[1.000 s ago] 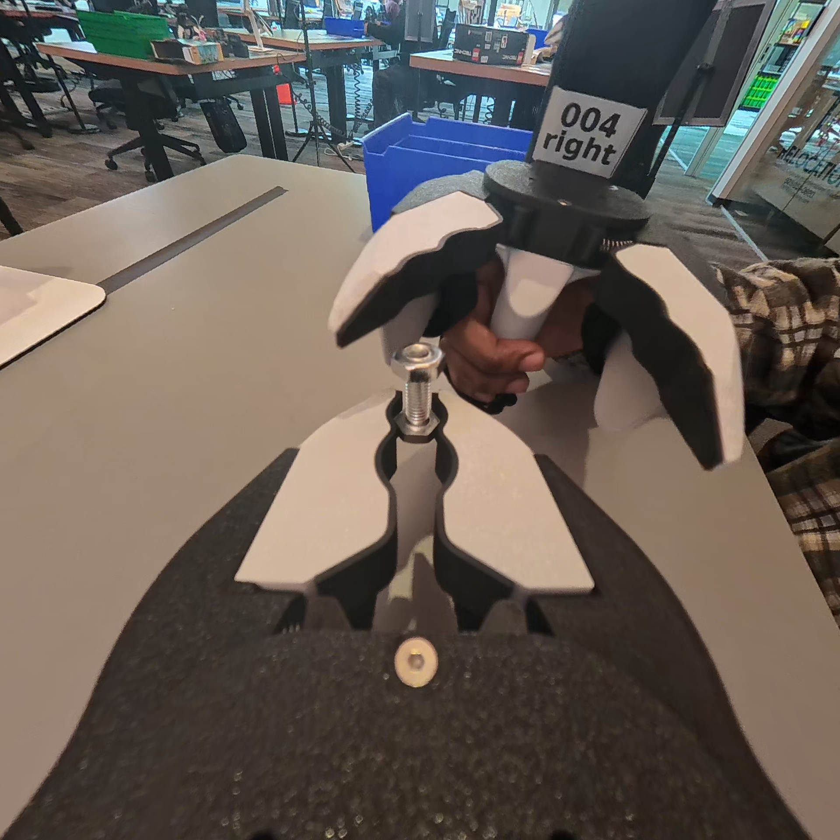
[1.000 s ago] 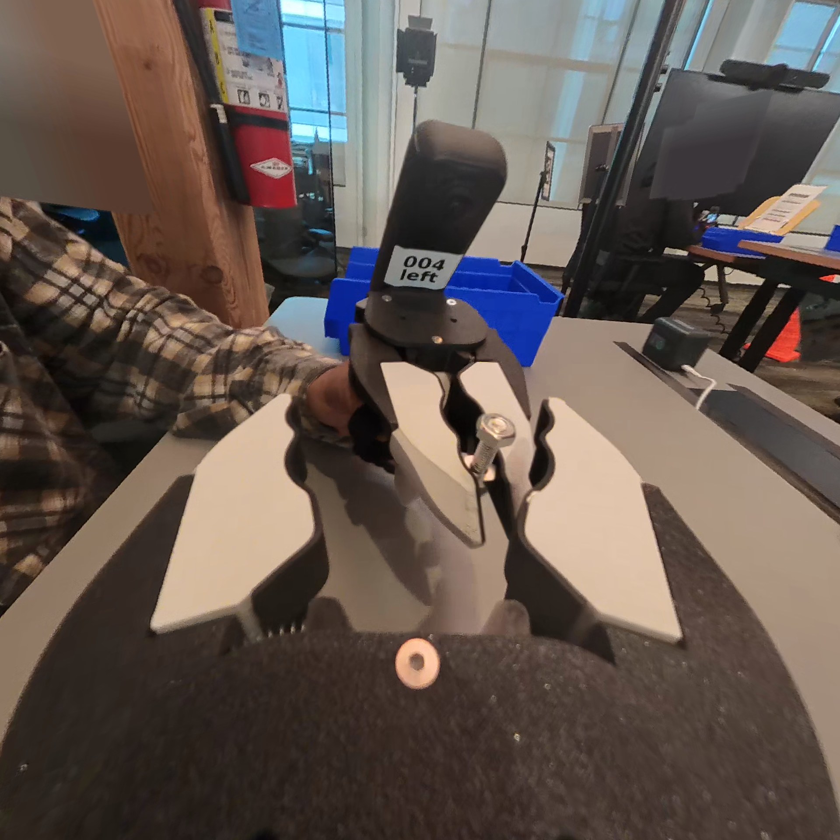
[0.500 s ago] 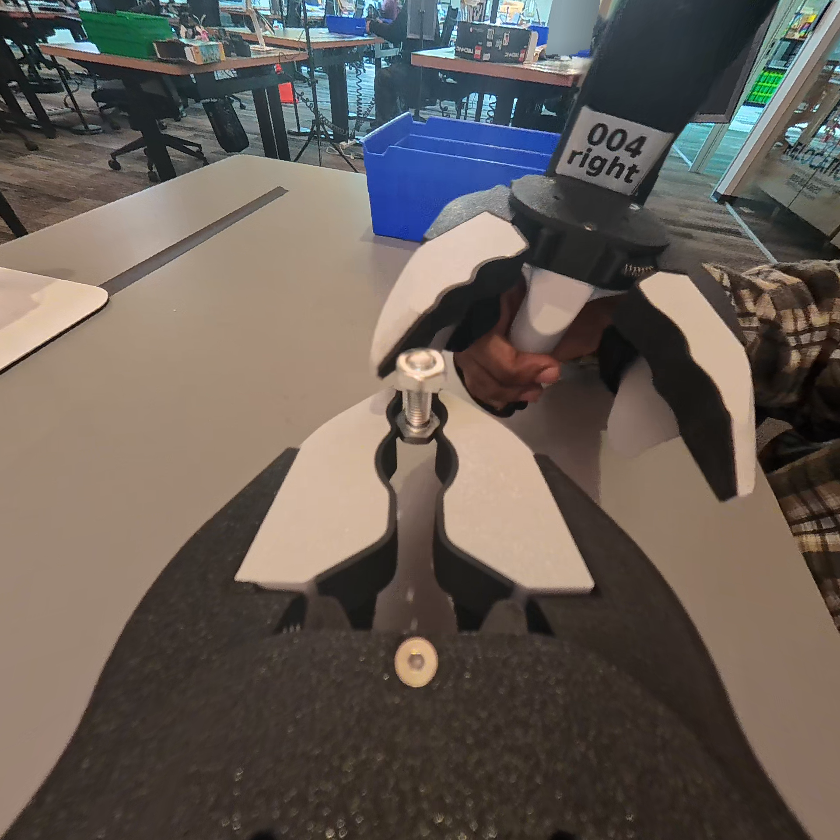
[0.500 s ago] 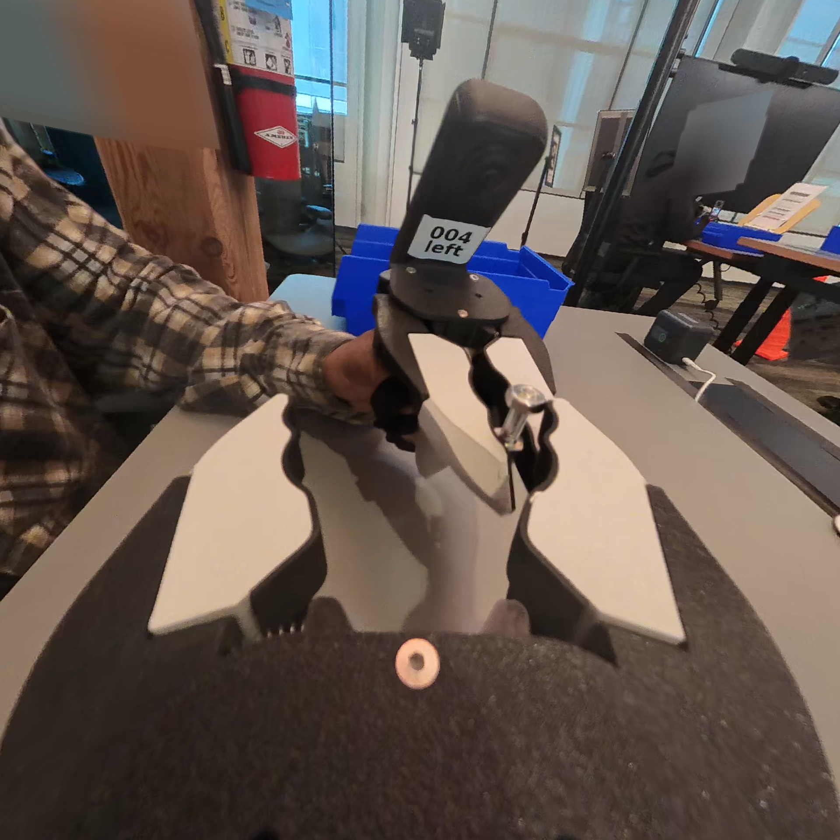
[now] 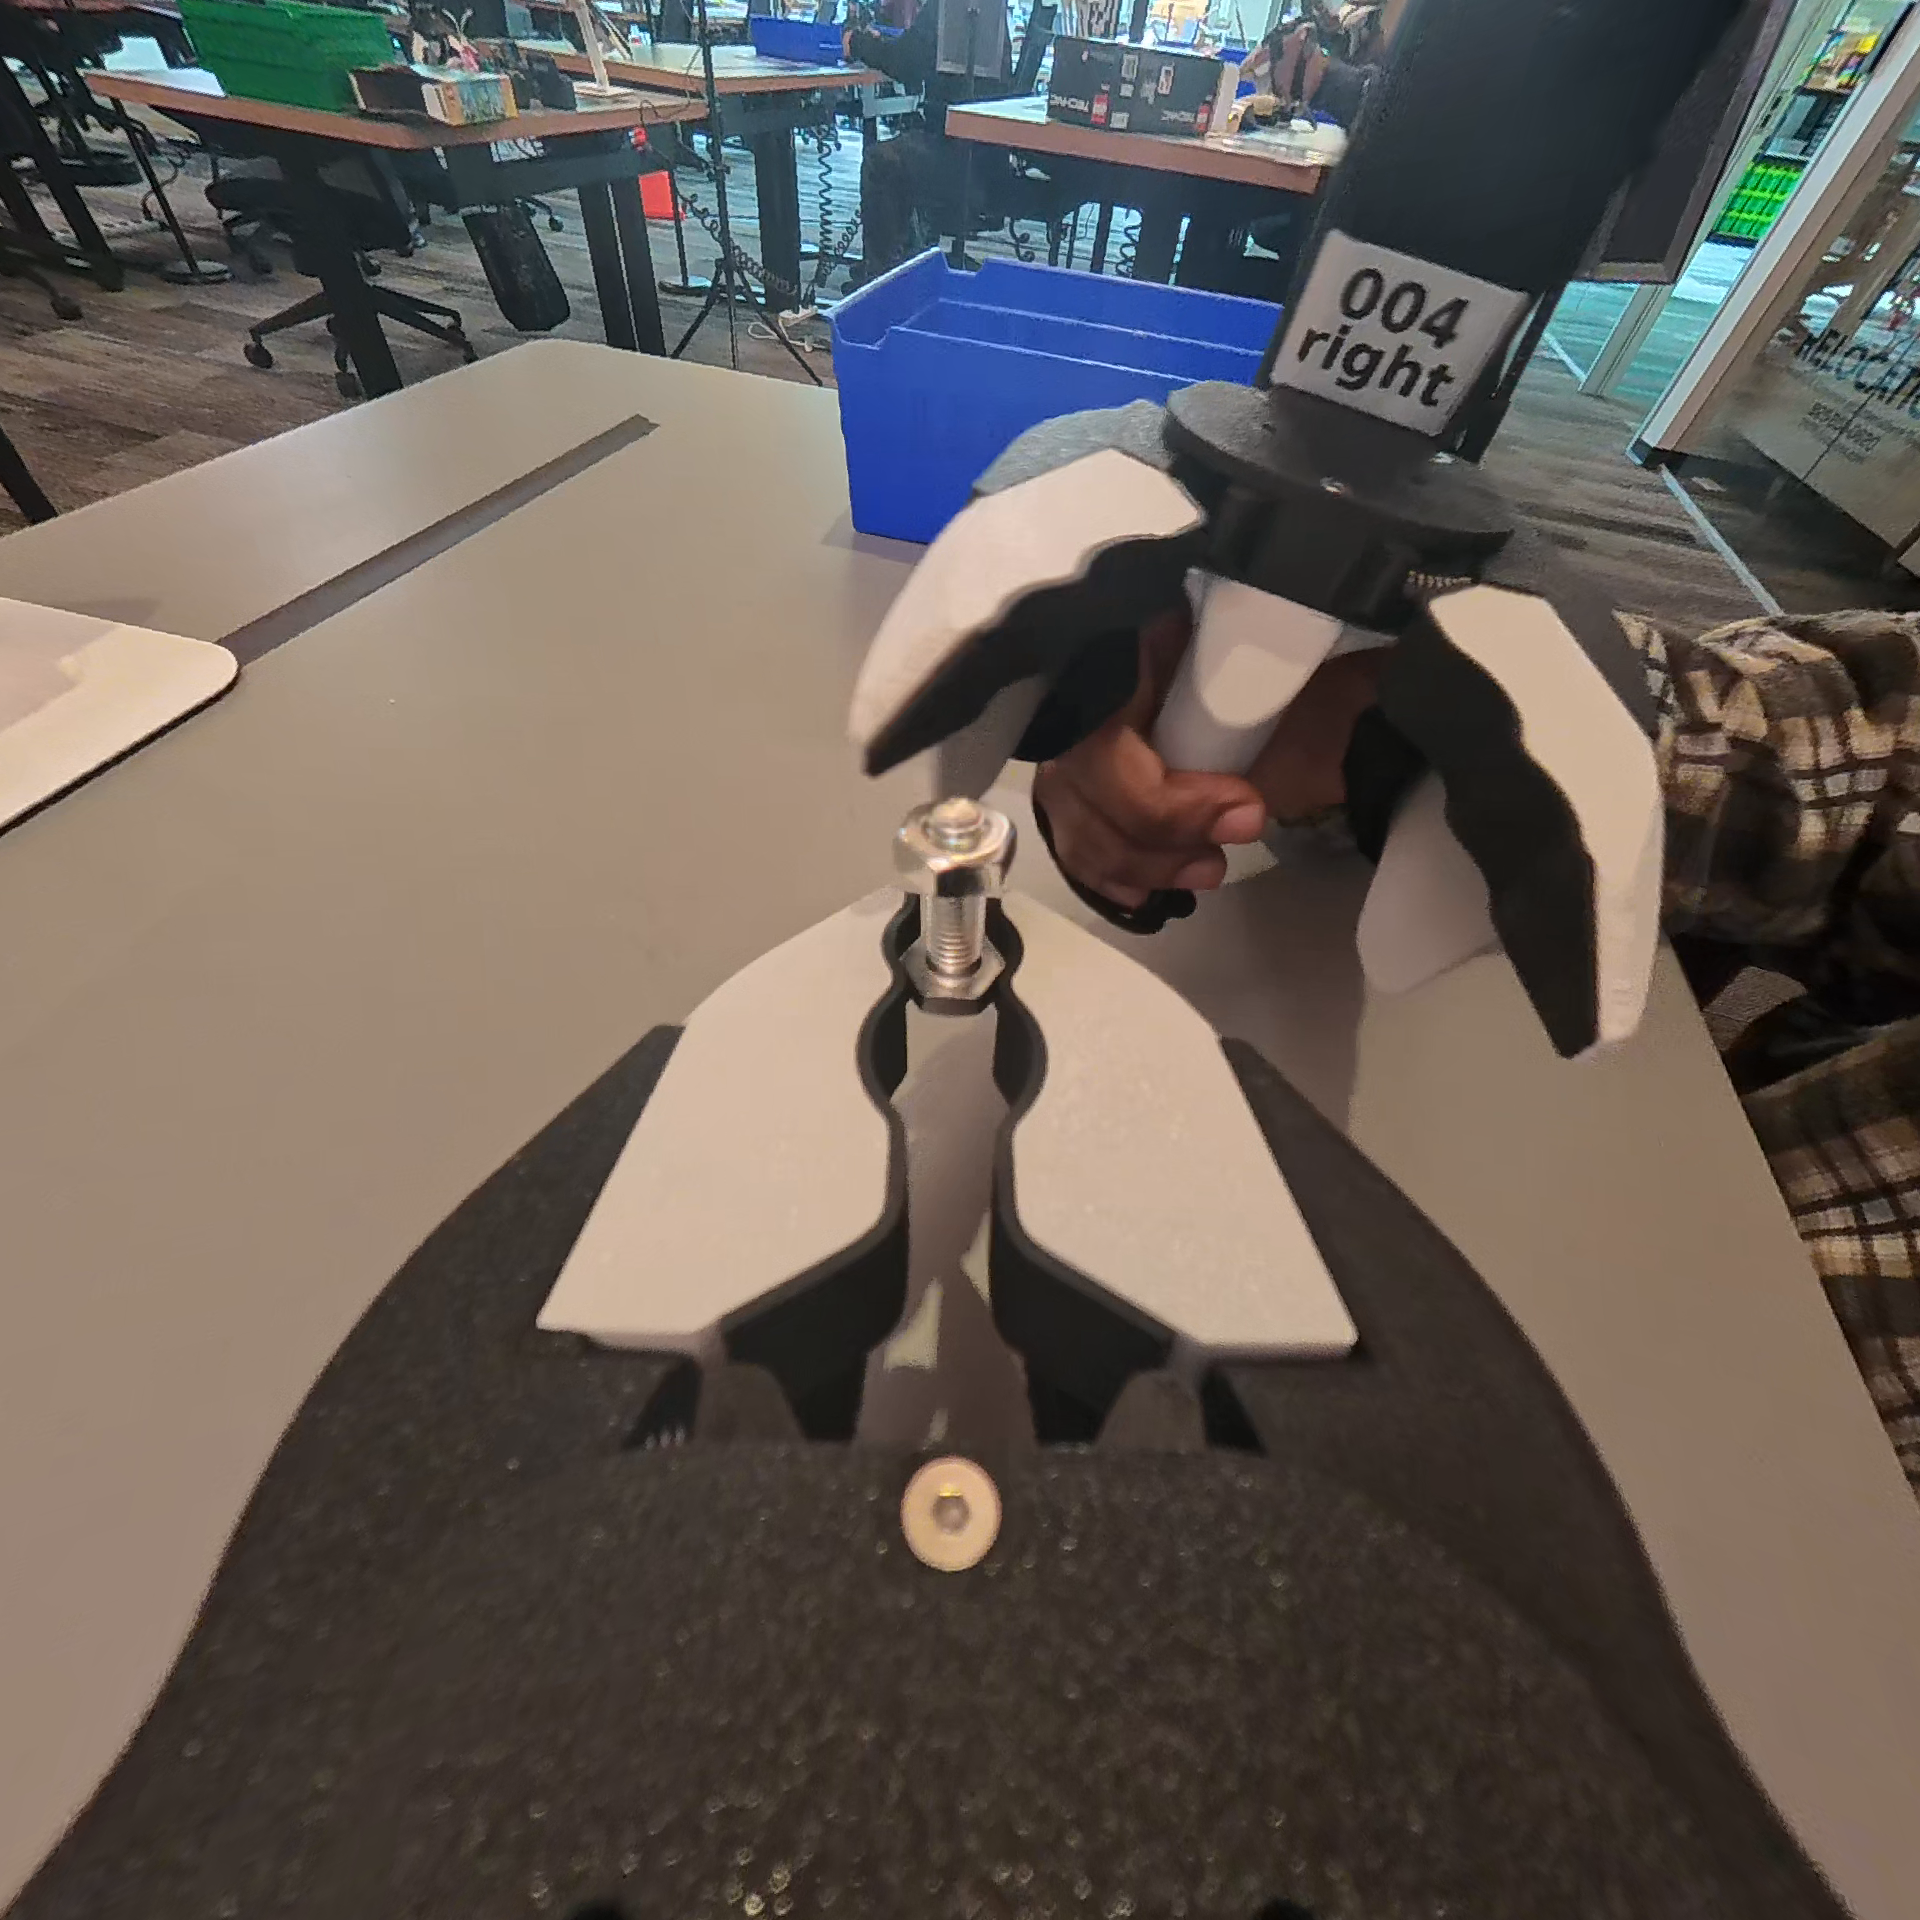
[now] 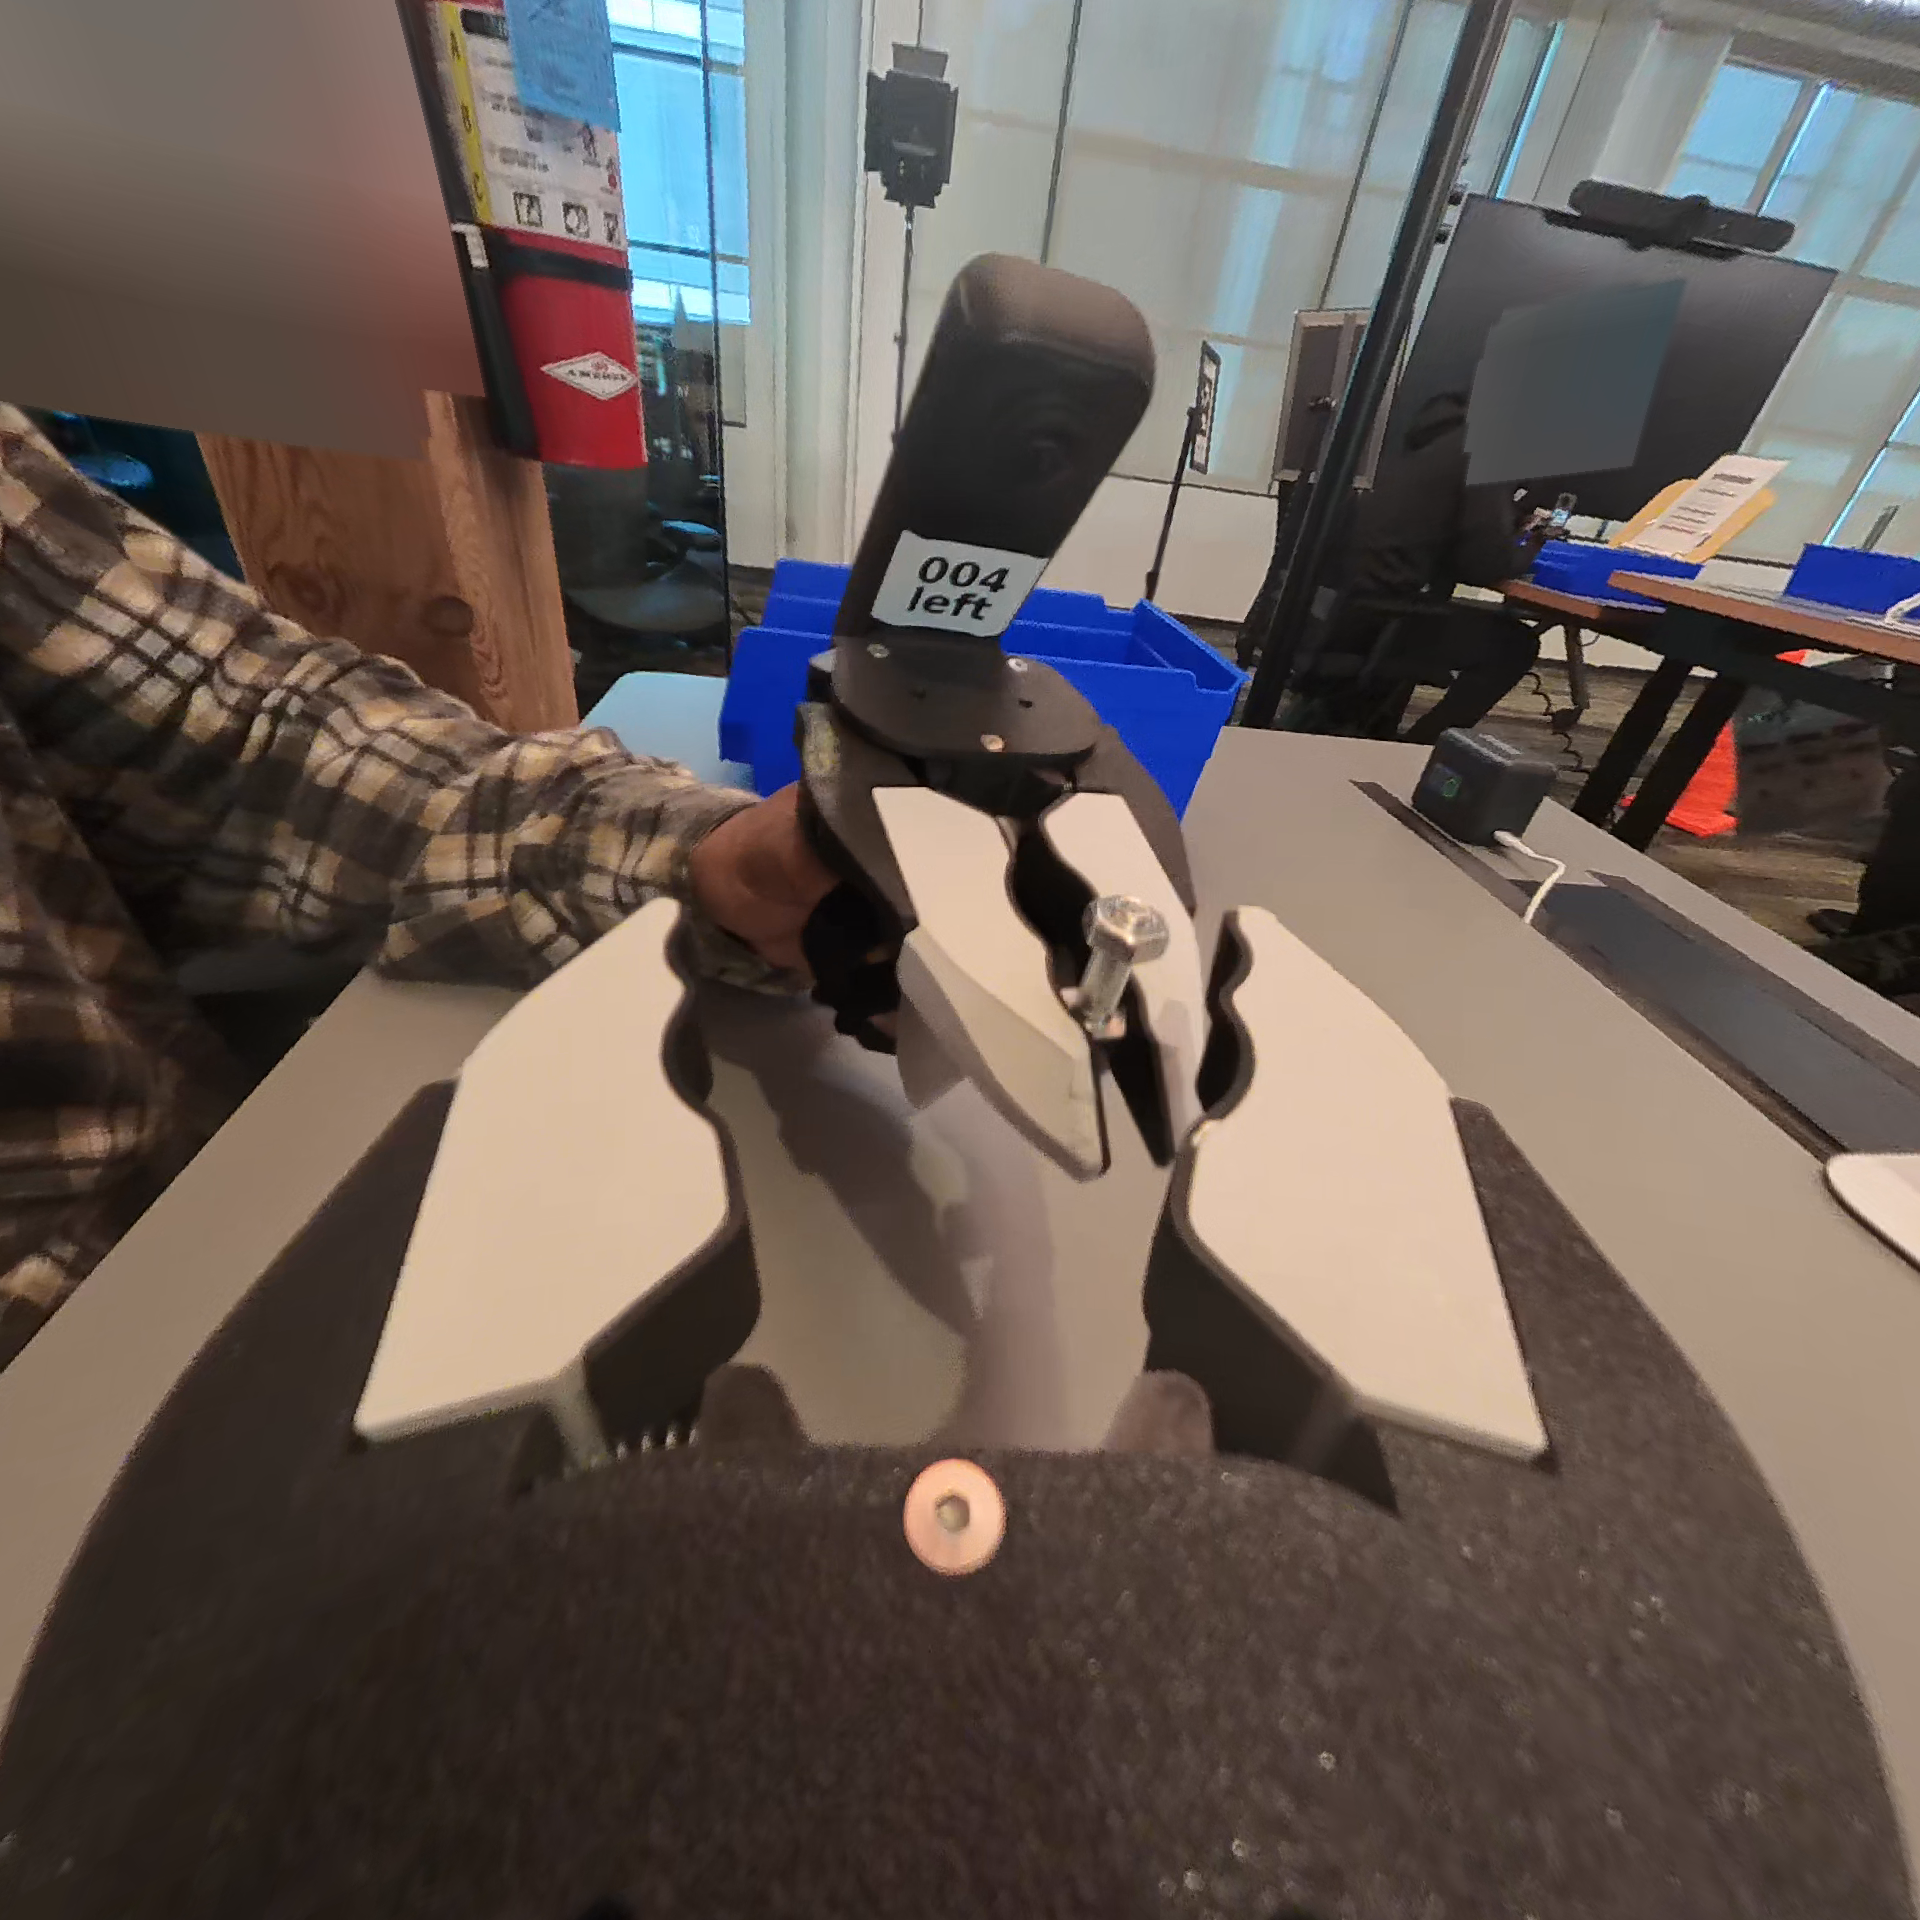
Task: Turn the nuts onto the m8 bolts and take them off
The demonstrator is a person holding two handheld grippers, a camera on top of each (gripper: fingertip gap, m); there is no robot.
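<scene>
A silver M8 bolt [image 5: 951,920] stands upright in my left gripper [image 5: 951,982], which is shut on its lower hex end. A hex piece that looks like the nut [image 5: 954,844] sits at the bolt's top end. My right gripper [image 5: 1226,883] is open and empty. It hangs above and to the right of the bolt, its near finger [image 5: 1029,582] just clear of the top. In the right wrist view the bolt [image 6: 1117,966] shows tilted in the left gripper [image 6: 1091,1143], close to my right gripper's [image 6: 956,935] right-hand finger [image 6: 1340,1143].
A grey table [image 5: 468,831] lies below both grippers. A blue bin [image 5: 997,405] stands at its far edge, and a white pad [image 5: 94,696] lies at the left. A person's plaid sleeve [image 6: 312,790] reaches in. A small black box with a cable [image 6: 1486,779] sits at the right. Spacing between my two grippers at the tips: around 6 cm.
My right gripper has shifted a little to the right, away from the bolt's top, and stays open. My left gripper still holds the bolt in the same place.
</scene>
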